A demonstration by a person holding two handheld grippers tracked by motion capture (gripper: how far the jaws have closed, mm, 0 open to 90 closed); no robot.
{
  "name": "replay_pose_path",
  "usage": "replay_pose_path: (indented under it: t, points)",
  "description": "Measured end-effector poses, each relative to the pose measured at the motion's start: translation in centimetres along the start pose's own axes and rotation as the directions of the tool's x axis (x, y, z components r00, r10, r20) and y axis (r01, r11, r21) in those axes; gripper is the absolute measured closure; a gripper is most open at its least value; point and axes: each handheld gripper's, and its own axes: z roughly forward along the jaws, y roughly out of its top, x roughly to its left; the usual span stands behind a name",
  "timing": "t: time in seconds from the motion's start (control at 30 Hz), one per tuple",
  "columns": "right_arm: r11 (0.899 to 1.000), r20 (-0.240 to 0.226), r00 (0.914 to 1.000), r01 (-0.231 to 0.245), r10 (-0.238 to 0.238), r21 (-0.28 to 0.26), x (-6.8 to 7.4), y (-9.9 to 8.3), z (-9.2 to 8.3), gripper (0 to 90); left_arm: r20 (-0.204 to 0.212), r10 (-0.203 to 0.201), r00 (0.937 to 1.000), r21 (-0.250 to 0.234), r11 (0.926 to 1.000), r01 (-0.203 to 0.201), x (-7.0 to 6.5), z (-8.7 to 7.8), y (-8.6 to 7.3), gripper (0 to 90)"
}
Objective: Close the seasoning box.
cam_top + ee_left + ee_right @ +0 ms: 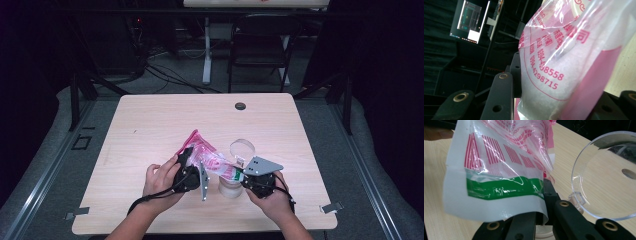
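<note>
Dark curtains and a folding chair [260, 47] stood behind the pale wooden tabletop [150, 125], which carried little beyond the work at its near edge. From above, the person's two hands met over that edge with a pink-and-white plastic bag [207, 157] stretched between them. The left gripper [186, 159] held the bag's fat pink end, and the right gripper [244, 176] held its thin green-striped end. So the bag's long axis ran from left and farther off down to right and nearer, slanting toward a small clear jar [230, 186] that stood just under the low end. A clear round lid [242, 148] lay on the wood just beyond the jar.

Along the left gripper's own fingers [499, 100], the bag [564, 75] bulged with white grains between them, and they looked clamped on its body, partway apart around the bulk.

Along the right gripper's fingers [549, 195], the flat sealed edge of the bag [496, 185] was pinched tight, the two fingers together on the film with nothing else between. The lid [609, 177] lay just to one side, and a bit of the jar's rim [544, 231] showed directly below the pinched corner. I judged that the pour depended on that low corner being over the jar's mouth, with the right hand being the nearer one to steer it.
</note>
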Motion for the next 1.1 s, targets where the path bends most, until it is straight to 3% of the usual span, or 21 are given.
replay_pose_path:
  t: [0.33,0.67,0.73,0.97,1.1]
  points:
    - [1.000,0.015,0.9999,0.009,-0.008,-0.012,0.3,0.3,0.0,90.0,0.035,-0.035,0.9988,0.014,0.9993,0.035,-0.8,0.2,-0.6,66.6]
    - [1.000,0.014,0.9998,0.012,-0.012,-0.021,0.5,0.5,0.1,90.0,0.070,-0.089,0.9936,0.015,0.9960,0.088,-1.7,0.3,-1.2,67.0]
    - [1.000,0.013,0.9999,0.011,-0.011,-0.023,0.5,0.5,0.1,90.0,0.073,-0.084,0.9938,0.019,0.9964,0.083,-1.8,0.3,-1.4,67.0]
    - [1.000,0.006,0.9998,0.019,-0.019,-0.020,0.8,0.6,0.4,89.9,0.100,-0.109,0.9890,0.022,0.9940,0.107,-2.3,0.4,-1.9,67.0]
    - [1.000,0.009,0.9997,0.021,-0.021,-0.022,0.9,0.6,0.4,89.9,0.125,-0.134,0.9831,0.025,0.9909,0.132,-2.7,0.6,-2.1,67.2]
